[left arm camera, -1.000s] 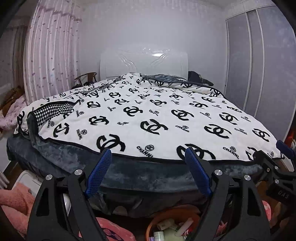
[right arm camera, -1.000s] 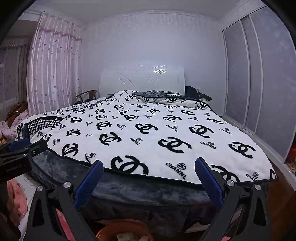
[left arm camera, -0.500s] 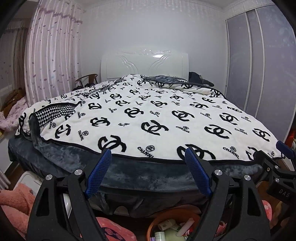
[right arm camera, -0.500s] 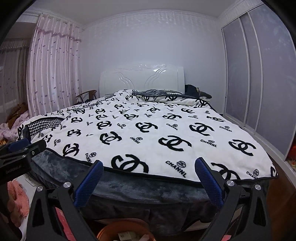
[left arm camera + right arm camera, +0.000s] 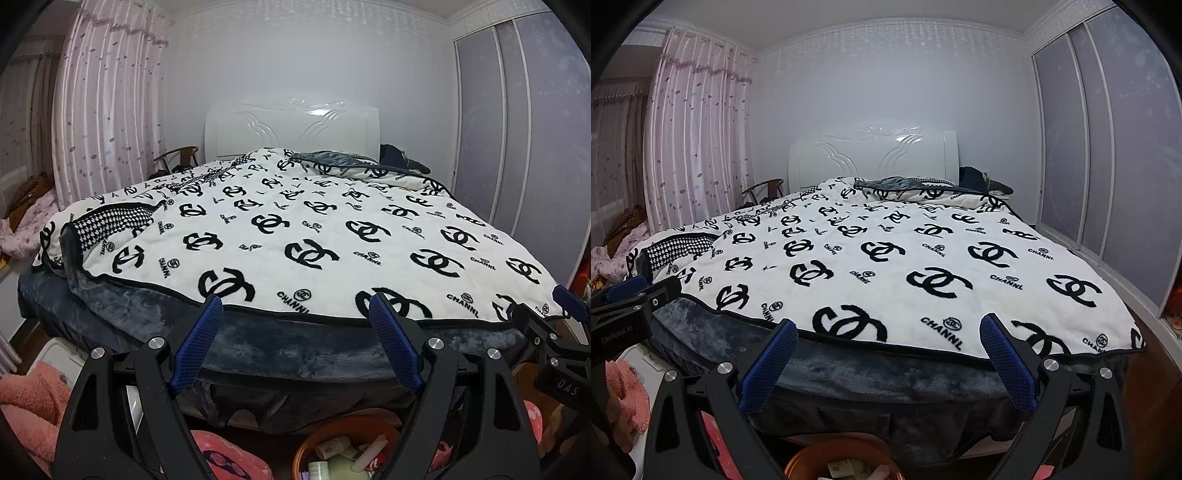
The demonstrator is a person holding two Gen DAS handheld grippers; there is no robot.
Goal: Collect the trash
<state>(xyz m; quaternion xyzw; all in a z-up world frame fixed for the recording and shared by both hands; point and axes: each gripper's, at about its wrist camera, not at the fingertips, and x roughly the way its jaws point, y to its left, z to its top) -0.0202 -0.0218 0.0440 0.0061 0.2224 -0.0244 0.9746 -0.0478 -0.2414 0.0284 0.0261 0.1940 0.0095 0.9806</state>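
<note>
We hold both grippers level with the foot of the bed (image 5: 295, 240), and neither has anything in it. The left gripper (image 5: 295, 317) has its blue pads spread wide with only blanket showing between them; the right gripper (image 5: 888, 339) is spread the same way, released and empty.

The trash sits low, not ahead. At the bottom centre of the left wrist view an orange-brown bin (image 5: 301, 448) stands on the floor just in front of the bed's dark skirt, holding pale bottles, a white tube and scraps (image 5: 343, 452). In the right wrist view the same bin (image 5: 798, 461) shows only as a rim at the bottom edge, slightly left of centre, with a few papers inside.

So the relation that counts: the bin lies below and a little in front of both sets of fingers, beneath the line they point along. It sits between the left gripper's arms, nearer its right arm, and we see more of it there, so we judge the left hand better placed. Either hand would need to tip downward to reach it. The white tube leans diagonally, from lower left to upper right in the left wrist view.

No loose trash shows on the blanket. A pink fuzzy cloth (image 5: 26, 402) lies at the lower left.
</note>
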